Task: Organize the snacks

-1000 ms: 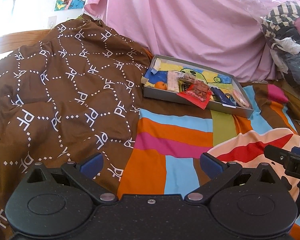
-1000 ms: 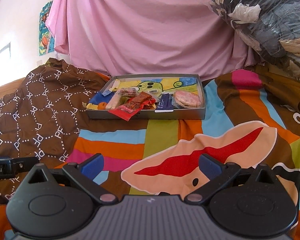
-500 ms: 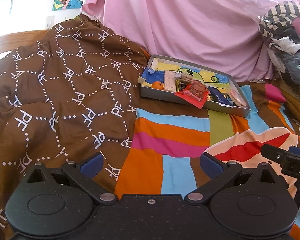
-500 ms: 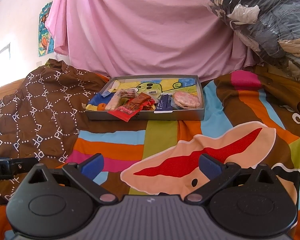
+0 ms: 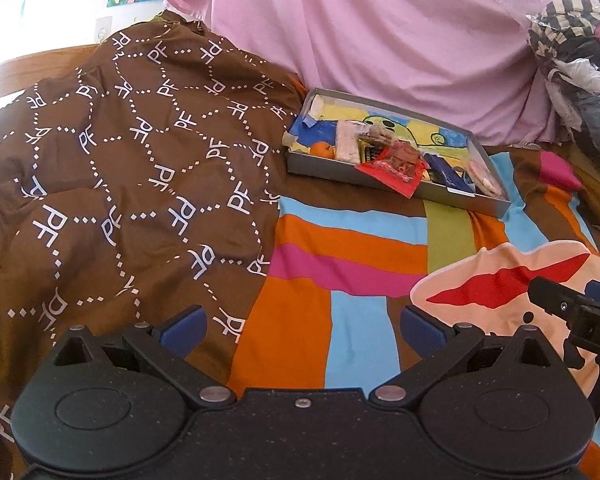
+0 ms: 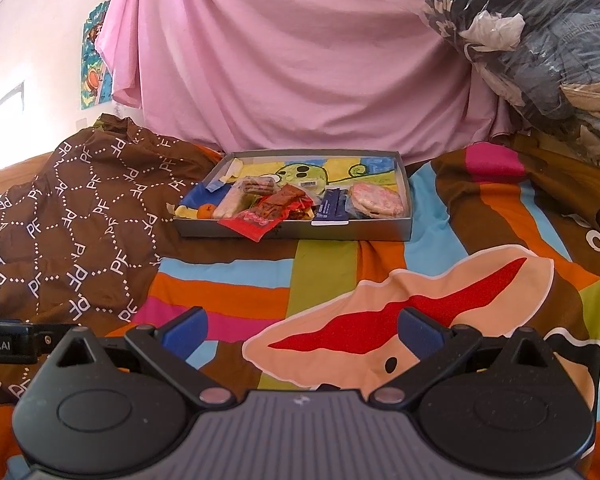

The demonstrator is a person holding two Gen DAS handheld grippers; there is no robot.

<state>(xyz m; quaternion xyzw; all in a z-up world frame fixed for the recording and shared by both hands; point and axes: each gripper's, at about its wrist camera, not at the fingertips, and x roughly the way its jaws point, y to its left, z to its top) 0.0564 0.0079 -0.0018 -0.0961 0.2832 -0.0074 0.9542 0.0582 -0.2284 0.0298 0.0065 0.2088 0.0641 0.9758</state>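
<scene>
A shallow grey box (image 6: 300, 234) (image 5: 328, 168) lies on the bed ahead and holds several snacks. A red packet (image 6: 266, 216) (image 5: 396, 166) hangs over its front wall. Beside it are a small orange (image 6: 206, 211) (image 5: 323, 149), a pale wrapped bar (image 5: 348, 141), a dark blue packet (image 6: 332, 208) (image 5: 446, 172) and pink-and-white wafers (image 6: 376, 200). My left gripper (image 5: 302, 326) is open and empty, low over the blanket well short of the box. My right gripper (image 6: 302, 328) is open and empty too, at about the same distance.
A brown patterned blanket (image 5: 120, 160) is heaped on the left. A striped colourful cover (image 6: 340, 288) spreads between the grippers and the box. A pink sheet (image 6: 300, 60) hangs behind. Bagged clothes (image 6: 540, 40) are piled at the right.
Both grippers have drifted slightly; in the left view the box now sits a little further left. Nothing has been gripped or moved.
</scene>
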